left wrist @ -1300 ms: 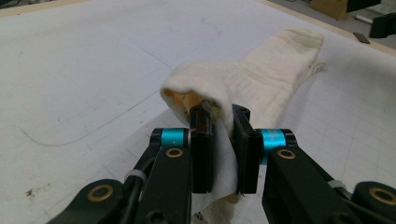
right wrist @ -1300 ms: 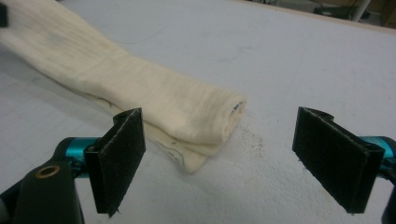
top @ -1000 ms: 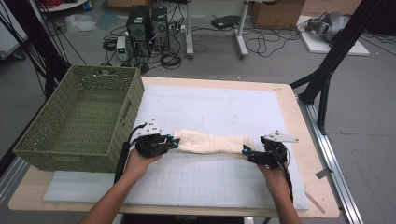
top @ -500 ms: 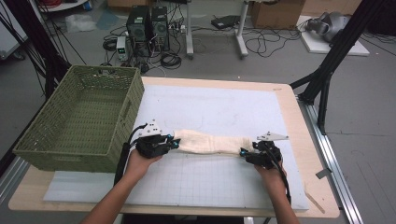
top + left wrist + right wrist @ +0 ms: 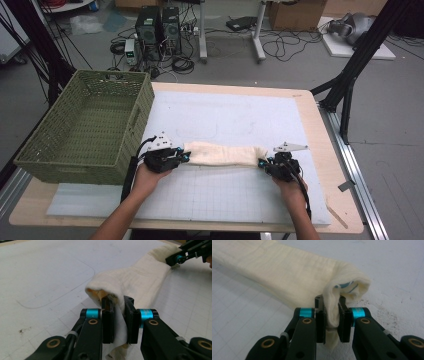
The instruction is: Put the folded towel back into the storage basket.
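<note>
now each gripper (left (image 5: 186, 157), right (image 5: 261, 163)) pinches the cream cloth (image 5: 222, 153).

A: What is different now?

B: The right tool (image 5: 263, 165) has just closed its jaws. A moment ago they were wide open beside the right end of the cream cloth (image 5: 222, 154).

A: Is the cloth between them?

B: Yes. The two black pads now pinch that end, and the hand has slid a little left toward it.
</note>
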